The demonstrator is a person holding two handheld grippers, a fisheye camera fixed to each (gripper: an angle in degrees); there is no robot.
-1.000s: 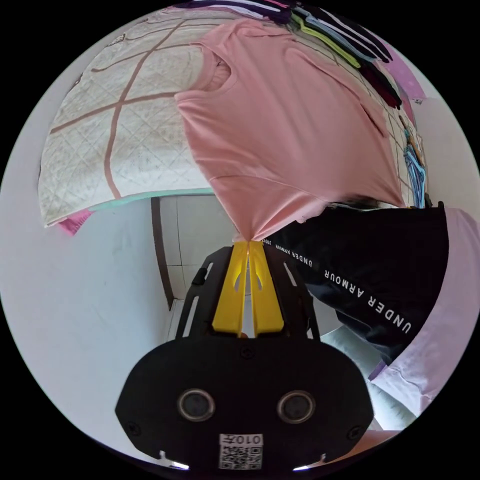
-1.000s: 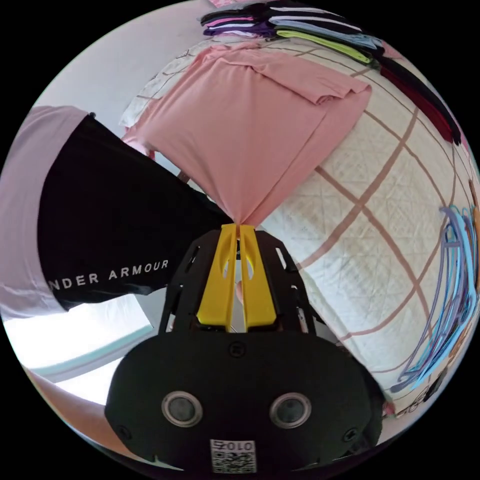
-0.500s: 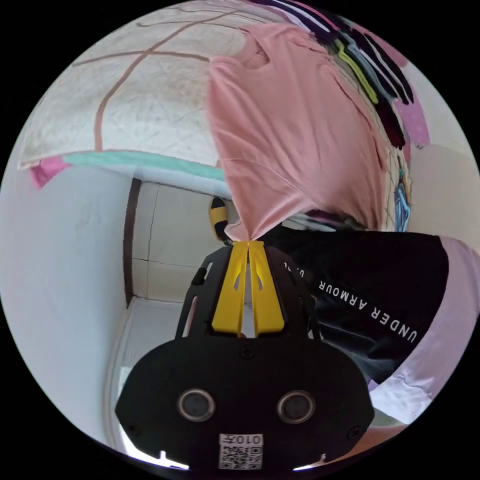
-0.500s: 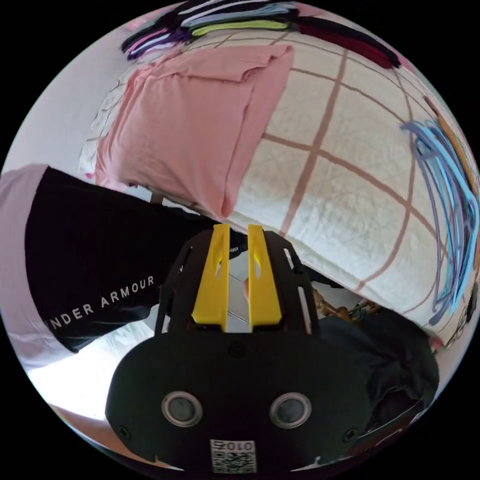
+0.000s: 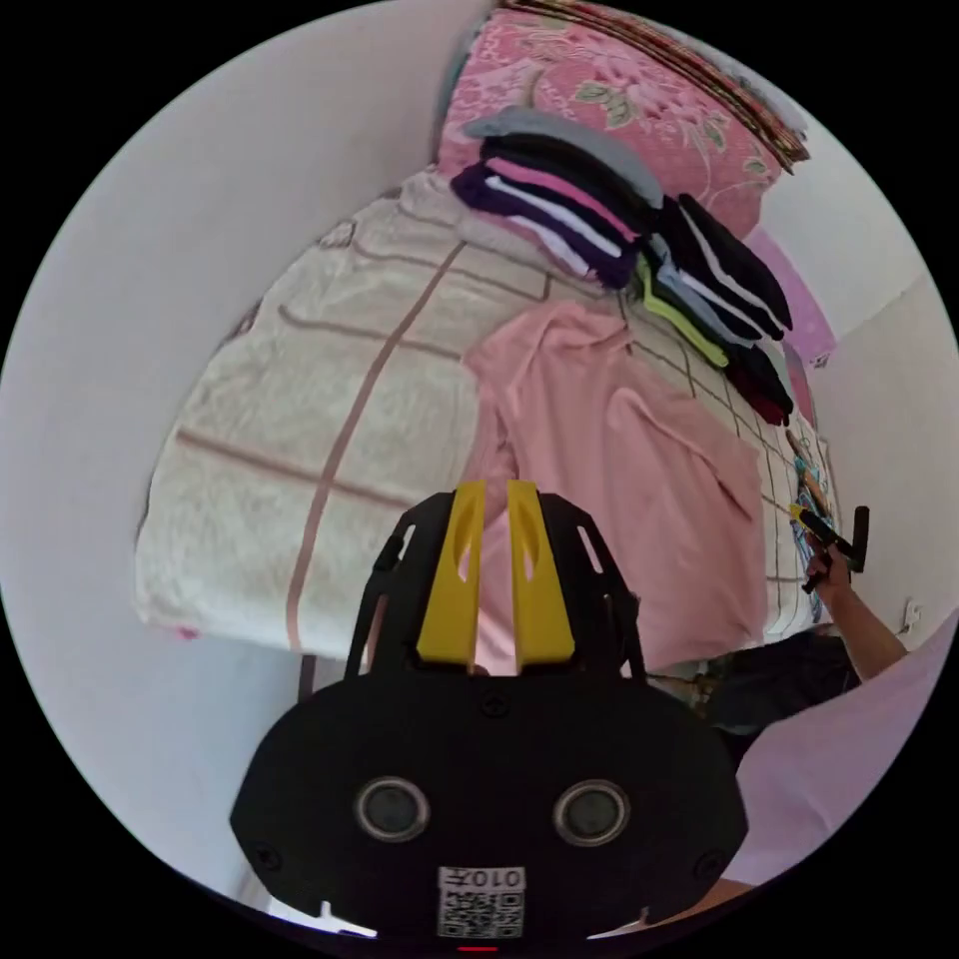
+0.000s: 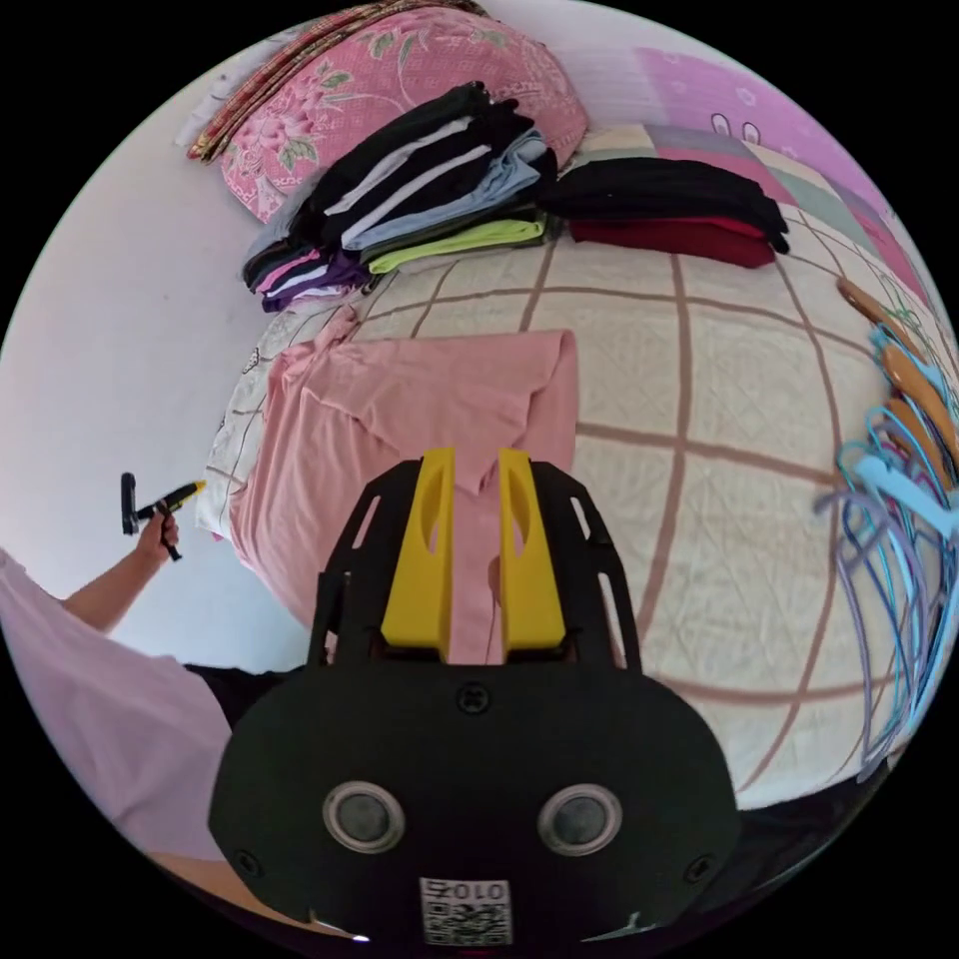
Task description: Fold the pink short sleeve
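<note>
The pink short-sleeve shirt (image 5: 619, 470) lies on the checked quilt (image 5: 300, 440), one side folded over itself, its lower part draped over the bed's near edge. My left gripper (image 5: 496, 486) hovers above the shirt's edge, open by a narrow gap and holding nothing. In the right gripper view the shirt (image 6: 400, 410) spreads ahead of my right gripper (image 6: 476, 460), which is open and empty above the cloth. Each view also catches the other gripper held off to the side of the bed: the right gripper (image 5: 829, 534) and the left gripper (image 6: 160, 499).
Stacks of folded clothes (image 6: 420, 210) line the far side of the quilt (image 6: 719, 400), in front of a pink floral pillow (image 6: 380, 80). A dark and red pile (image 6: 669, 215) sits beside them. Coloured hangers (image 6: 899, 479) lie at the right. A white wall (image 5: 200, 220) borders the bed.
Both grippers have let go of the pink shirt and lifted up and apart. The shirt, pulled taut before, now rests on the quilt. Both cameras swung up toward the head of the bed.
</note>
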